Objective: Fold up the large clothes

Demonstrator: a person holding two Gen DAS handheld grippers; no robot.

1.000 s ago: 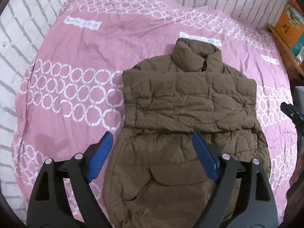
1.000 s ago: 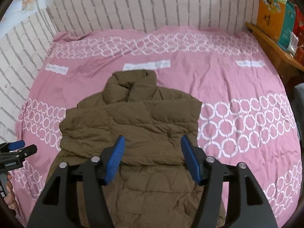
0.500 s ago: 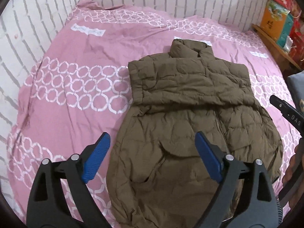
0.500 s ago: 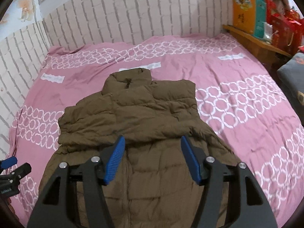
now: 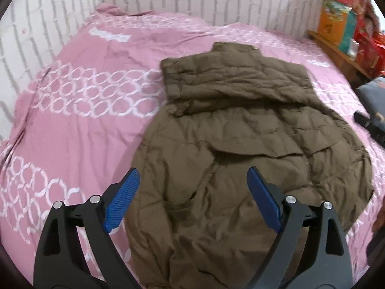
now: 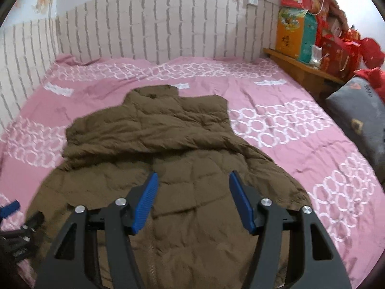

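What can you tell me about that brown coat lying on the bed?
The brown coat is a quilted, puffy jacket with a stand-up collar pointing toward the brick-patterned wall. It lies flat on the pink bedspread, front up, a zipper line running down its middle. Its sleeves appear folded across the chest as a thick band. A flap pocket shows lower down. The fabric looks soft and wrinkled. Neither hand-held gripper seems to touch it.

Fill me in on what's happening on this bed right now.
A person holding a two-finger gripper in each hand is folding a brown puffer jacket spread on the pink bedspread. Its sleeves are already folded across the chest, collar toward the wall. The left gripper and right gripper both hover over the lower part of the jacket with jaws open, holding nothing.
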